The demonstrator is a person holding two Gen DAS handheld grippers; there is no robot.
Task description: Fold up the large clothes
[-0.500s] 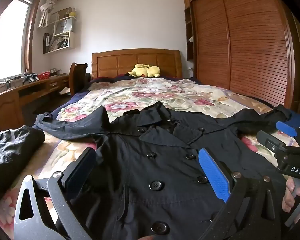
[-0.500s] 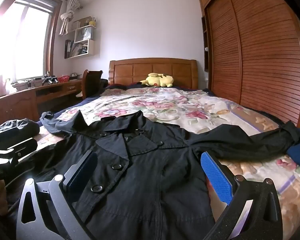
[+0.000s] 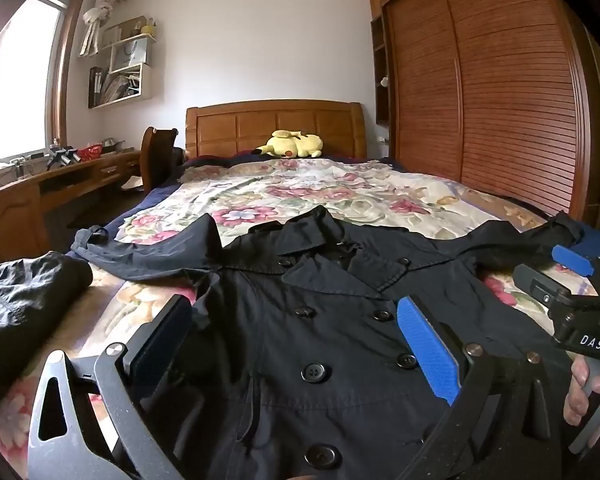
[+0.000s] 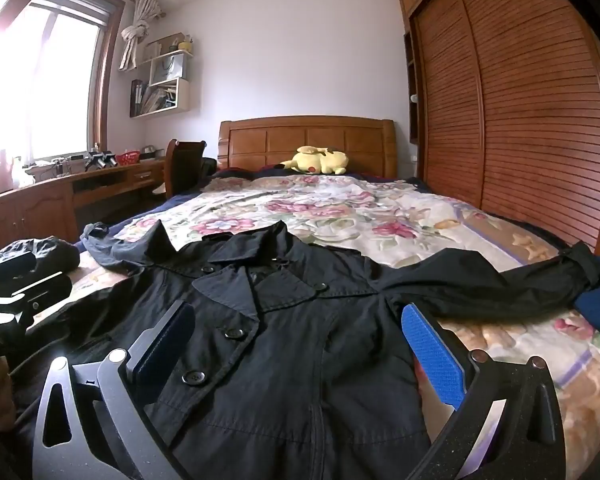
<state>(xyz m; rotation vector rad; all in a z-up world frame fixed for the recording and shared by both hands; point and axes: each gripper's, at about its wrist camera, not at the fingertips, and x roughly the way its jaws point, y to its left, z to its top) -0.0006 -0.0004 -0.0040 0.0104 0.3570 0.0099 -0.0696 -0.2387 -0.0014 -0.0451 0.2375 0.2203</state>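
A black double-breasted coat [image 3: 340,320] lies face up and spread flat on the floral bedspread [image 3: 308,196], sleeves stretched out to both sides, collar toward the headboard. It also shows in the right wrist view [image 4: 292,340]. My left gripper [image 3: 296,344] is open, hovering low over the coat's buttoned front, holding nothing. My right gripper [image 4: 300,348] is open over the coat's right half, near the armpit, holding nothing. The right gripper's body also shows in the left wrist view [image 3: 572,304], held by a hand.
A dark bundled garment [image 3: 24,300] lies at the bed's left edge. A yellow plush toy [image 3: 292,146] sits by the wooden headboard [image 3: 272,124]. A wardrobe [image 3: 480,92] runs along the right, and a desk [image 3: 32,192] and chair [image 3: 156,156] stand on the left.
Both views have shifted only slightly; the grippers stay open and the coat has not moved.
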